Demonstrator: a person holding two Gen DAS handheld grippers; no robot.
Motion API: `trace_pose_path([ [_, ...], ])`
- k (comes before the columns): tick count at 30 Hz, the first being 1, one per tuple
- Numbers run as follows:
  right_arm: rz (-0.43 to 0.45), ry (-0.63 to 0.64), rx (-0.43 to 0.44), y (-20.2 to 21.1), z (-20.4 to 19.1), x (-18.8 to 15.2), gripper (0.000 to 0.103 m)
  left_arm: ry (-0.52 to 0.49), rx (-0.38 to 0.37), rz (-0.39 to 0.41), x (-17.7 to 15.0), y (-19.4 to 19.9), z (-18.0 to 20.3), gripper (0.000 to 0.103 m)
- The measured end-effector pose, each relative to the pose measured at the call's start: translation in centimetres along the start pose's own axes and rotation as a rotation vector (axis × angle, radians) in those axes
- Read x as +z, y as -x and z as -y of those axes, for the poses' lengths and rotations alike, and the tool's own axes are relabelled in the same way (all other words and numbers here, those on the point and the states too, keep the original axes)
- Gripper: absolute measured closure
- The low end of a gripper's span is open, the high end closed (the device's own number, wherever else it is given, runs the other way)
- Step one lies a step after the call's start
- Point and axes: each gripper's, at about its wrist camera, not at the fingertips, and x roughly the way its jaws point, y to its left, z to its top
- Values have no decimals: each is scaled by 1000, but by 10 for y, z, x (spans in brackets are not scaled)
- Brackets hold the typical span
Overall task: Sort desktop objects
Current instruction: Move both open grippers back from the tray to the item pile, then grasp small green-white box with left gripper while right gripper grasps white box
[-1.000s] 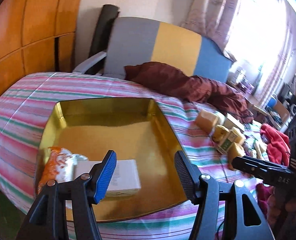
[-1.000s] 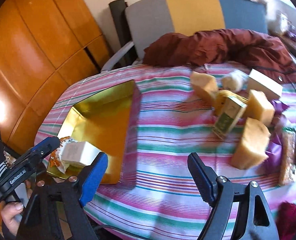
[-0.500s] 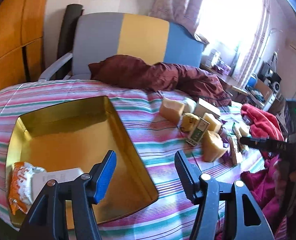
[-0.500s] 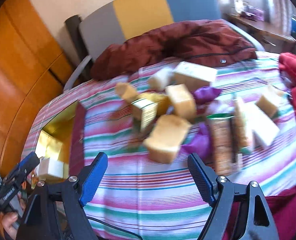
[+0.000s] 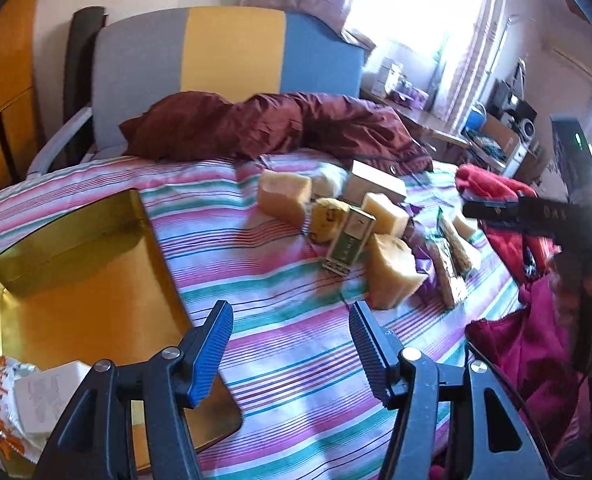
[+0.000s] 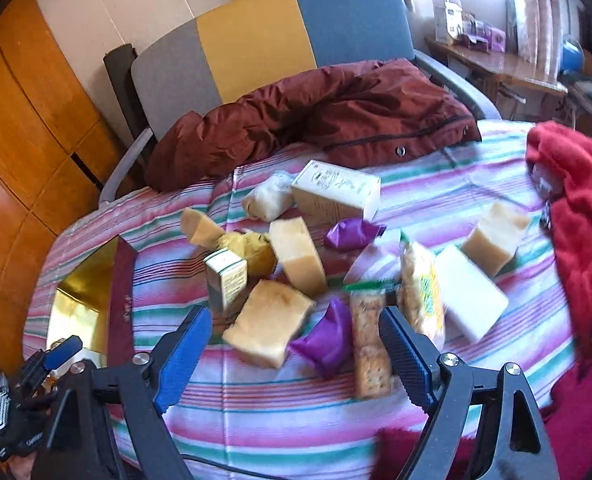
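A gold tray (image 5: 76,280) lies at the left of the striped tablecloth and holds a white box (image 5: 48,392) and an orange snack bag (image 5: 0,400). My left gripper (image 5: 290,344) is open and empty over the cloth just right of the tray. A pile lies on the cloth: yellow sponge blocks (image 6: 270,322), a green-and-white carton (image 6: 228,280), purple packets (image 6: 327,340), cracker packs (image 6: 369,344), white boxes (image 6: 335,196). My right gripper (image 6: 296,356) is open and empty, low over the near edge of the pile. The tray also shows in the right wrist view (image 6: 84,300).
A maroon jacket (image 6: 315,120) lies across the table's far side, with a grey, yellow and blue chair (image 6: 256,36) behind it. Red clothing (image 6: 575,208) sits at the right edge. A wooden cabinet (image 6: 24,120) stands on the left.
Both grippers have swung to the right, away from the tray and toward the pile. The right gripper has come closer to the sponge blocks and packets. Both stayed open.
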Motion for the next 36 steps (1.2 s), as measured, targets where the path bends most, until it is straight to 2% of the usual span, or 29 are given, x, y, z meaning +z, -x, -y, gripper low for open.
trace_pose_path([
  [7,34,120,-35,-20,5,37,17,-5,-36,-35,8,-18,8,42],
  [14,30,232,-98,-66,6,70,17,-8,-36,-66,14,-35,10,42],
  [19,-12,311,-112,-105,5,82,16,-13,-44,-97,17,-48,9,42],
  [21,-29,332,-119,-120,8,85,12,-8,-51,-107,20,-55,8,42],
  [26,-71,390,-99,-152,12,92,8,15,-85,-140,28,-73,5,42],
  [34,-101,447,-105,-176,13,93,8,-16,-91,-158,40,-98,19,42],
  [36,-93,444,-109,-176,12,95,12,-35,-92,-157,44,-103,26,42],
])
